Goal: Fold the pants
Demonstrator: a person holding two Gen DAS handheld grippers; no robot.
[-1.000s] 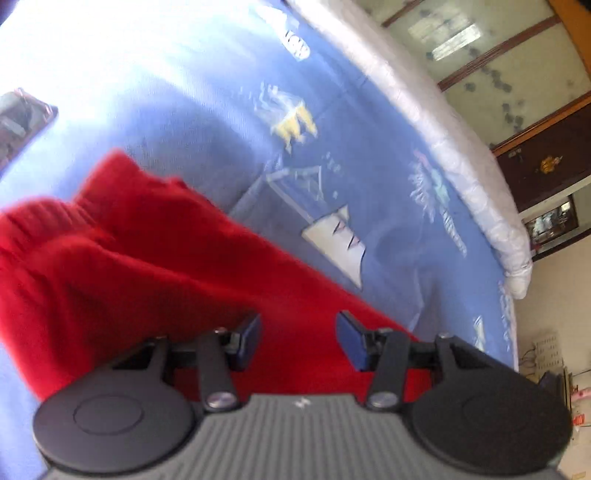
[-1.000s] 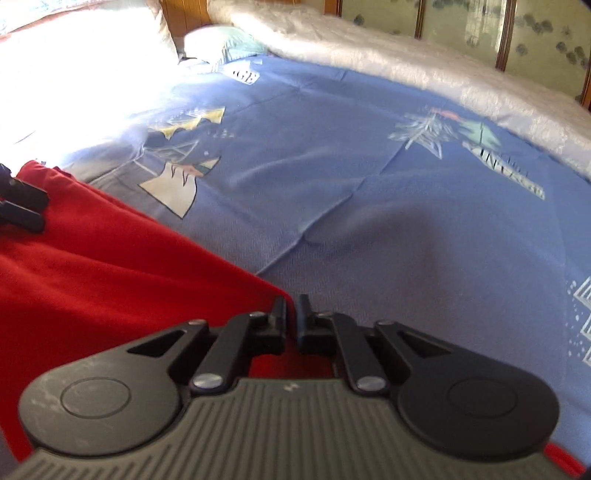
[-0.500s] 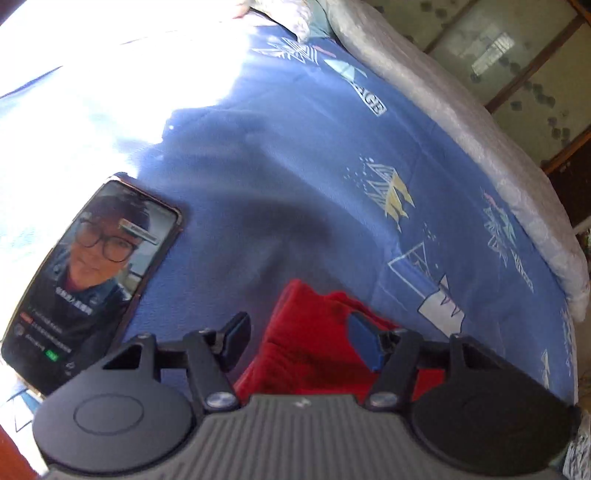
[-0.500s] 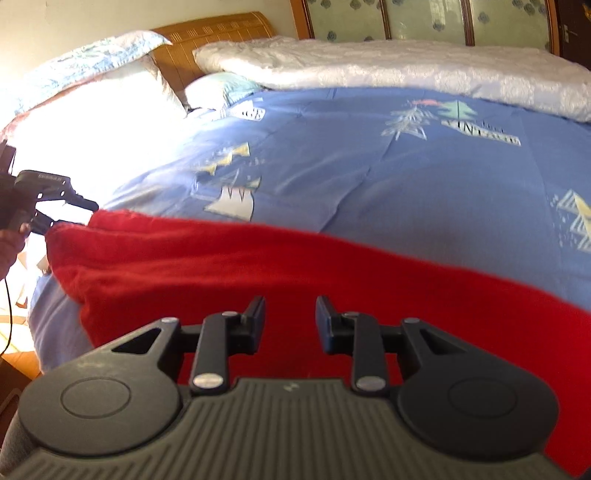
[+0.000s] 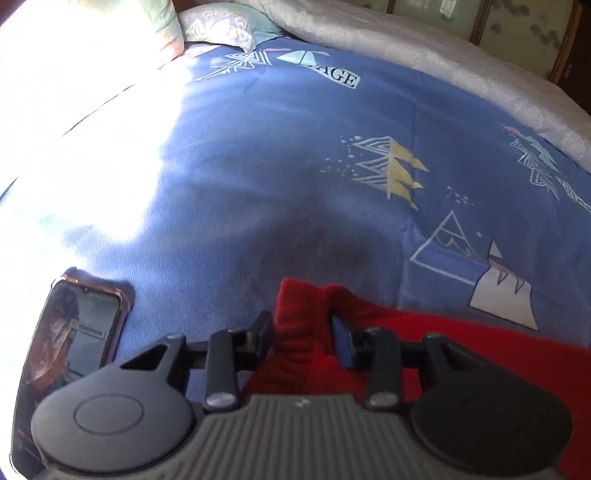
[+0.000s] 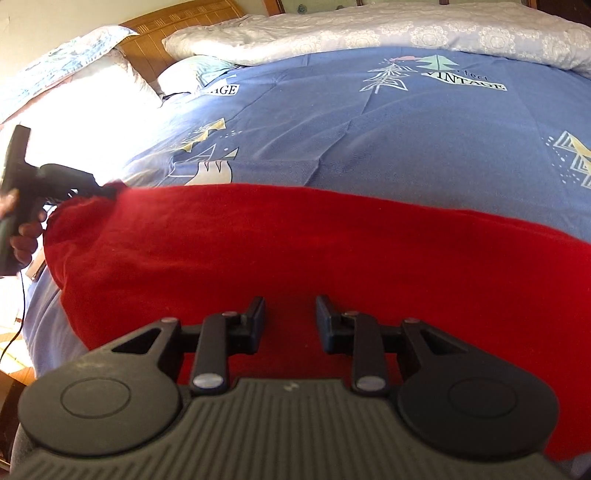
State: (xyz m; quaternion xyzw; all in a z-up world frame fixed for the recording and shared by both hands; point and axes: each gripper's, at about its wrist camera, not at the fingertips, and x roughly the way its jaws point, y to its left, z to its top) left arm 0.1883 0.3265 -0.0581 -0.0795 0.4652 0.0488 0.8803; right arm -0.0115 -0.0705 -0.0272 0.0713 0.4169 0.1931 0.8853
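Note:
The red pants [image 6: 295, 251] lie as a long band across the blue patterned bedspread [image 6: 369, 140]. In the left wrist view a bunched red corner of the pants [image 5: 306, 306] sits between the fingers of my left gripper [image 5: 301, 332], whose jaws stand partly closed around it. The left gripper also shows in the right wrist view [image 6: 55, 181] at the far left end of the pants. My right gripper [image 6: 290, 317] is open and empty, just above the near edge of the pants.
A phone [image 5: 70, 339] with a lit screen lies on the bedspread left of the left gripper. Pillows [image 6: 92, 74] and a wooden headboard [image 6: 177, 26] are at the far left. A white quilt [image 6: 369, 29] runs along the far side of the bed.
My right gripper let go of the pants and opened, and pulled back. My left gripper swung to the pants' end near the phone and narrowed around the red corner.

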